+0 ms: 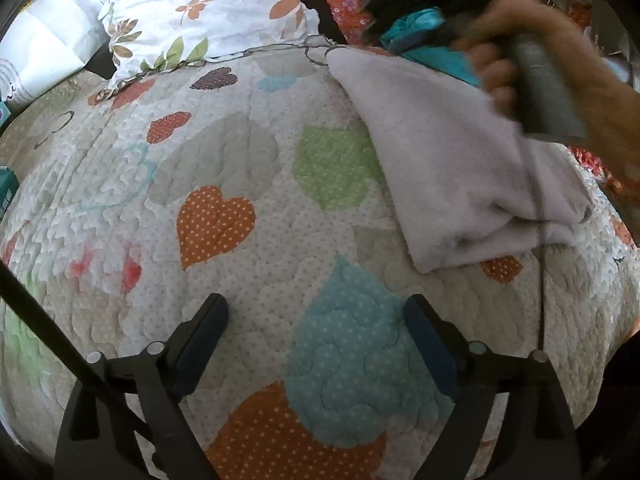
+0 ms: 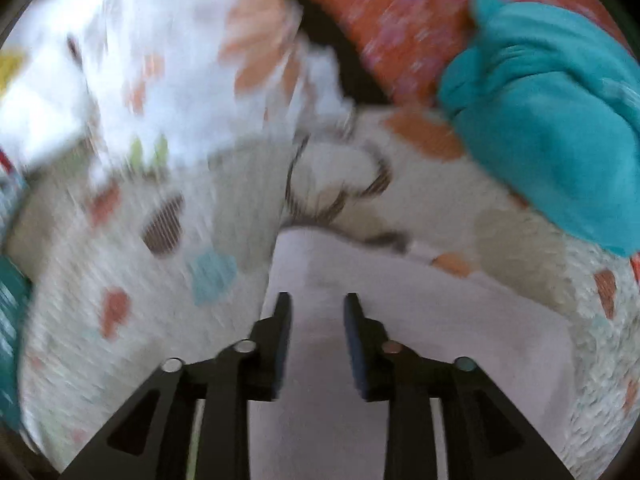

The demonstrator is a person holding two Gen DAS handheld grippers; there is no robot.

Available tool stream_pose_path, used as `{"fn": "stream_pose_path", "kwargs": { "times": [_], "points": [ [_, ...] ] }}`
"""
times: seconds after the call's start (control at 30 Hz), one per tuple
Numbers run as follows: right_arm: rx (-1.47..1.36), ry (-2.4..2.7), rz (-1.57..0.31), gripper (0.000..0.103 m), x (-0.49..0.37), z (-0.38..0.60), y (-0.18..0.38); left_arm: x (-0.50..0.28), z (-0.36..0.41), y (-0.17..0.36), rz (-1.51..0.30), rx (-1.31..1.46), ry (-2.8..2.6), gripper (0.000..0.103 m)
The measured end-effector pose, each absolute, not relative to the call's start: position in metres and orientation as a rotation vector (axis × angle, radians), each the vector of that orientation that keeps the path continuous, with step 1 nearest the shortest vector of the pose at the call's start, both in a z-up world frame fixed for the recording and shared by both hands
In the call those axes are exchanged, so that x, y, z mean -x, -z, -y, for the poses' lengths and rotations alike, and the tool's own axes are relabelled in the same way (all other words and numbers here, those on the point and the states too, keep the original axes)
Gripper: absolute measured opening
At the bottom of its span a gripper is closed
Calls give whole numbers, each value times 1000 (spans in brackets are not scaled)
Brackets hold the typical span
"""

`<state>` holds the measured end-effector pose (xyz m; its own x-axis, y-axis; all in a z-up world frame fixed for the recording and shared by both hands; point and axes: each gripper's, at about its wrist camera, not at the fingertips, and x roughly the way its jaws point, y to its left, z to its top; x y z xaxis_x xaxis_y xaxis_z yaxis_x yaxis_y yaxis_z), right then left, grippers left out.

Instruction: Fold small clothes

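Black jaws of the left gripper (image 1: pixel 316 316) stand wide apart over bare quilt, with the folded garment lying up and to their right.

Pale lilac and soft, the folded garment (image 1: pixel 452 160) rests on the heart-patterned quilt (image 1: pixel 216 224), well clear of the left gripper's fingers. A hand (image 1: pixel 560 80) grips the handle of the right gripper (image 2: pixel 316 304) above the garment's far end. In the right wrist view, which is blurred, that gripper's jaws stand partly apart over the same lilac cloth (image 2: pixel 440 320); the fabric shows between and under them, but the pads do not press on it. A crumpled teal garment (image 2: pixel 560 128) lies beyond, against an orange flowered cushion (image 2: pixel 400 20). A white pillow with orange flowers (image 1: pixel 208 12) sits at the quilt's far edge.
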<state>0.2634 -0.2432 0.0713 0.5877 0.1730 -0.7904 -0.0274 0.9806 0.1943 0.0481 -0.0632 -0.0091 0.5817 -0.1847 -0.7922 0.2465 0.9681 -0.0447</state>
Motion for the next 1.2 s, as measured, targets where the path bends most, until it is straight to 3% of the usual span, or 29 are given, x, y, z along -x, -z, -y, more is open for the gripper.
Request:
{"fn": "stream_pose_path", "kwargs": {
  "times": [0.13,0.3,0.4,0.67,0.93,1.2],
  "points": [
    [-256,-125,-926,48,-213,297,-78,-48,65,13,-902,-69,221,103],
    [-311,-24,-1023,48,-156,363,-41,-43,64,16,-858,-52,206,103],
    [-330,56,-1047,57,-115,394,-28,-38,63,18,-823,-34,196,103],
    [-187,-1,-815,57,-55,353,-64,-39,66,15,-843,5,147,103],
    [-218,-62,-958,47,-54,331,-22,-15,76,-6,-830,-18,175,103],
    [-190,97,-862,56,-8,356,-39,-7,98,13,-892,-99,225,103]
  ]
}}
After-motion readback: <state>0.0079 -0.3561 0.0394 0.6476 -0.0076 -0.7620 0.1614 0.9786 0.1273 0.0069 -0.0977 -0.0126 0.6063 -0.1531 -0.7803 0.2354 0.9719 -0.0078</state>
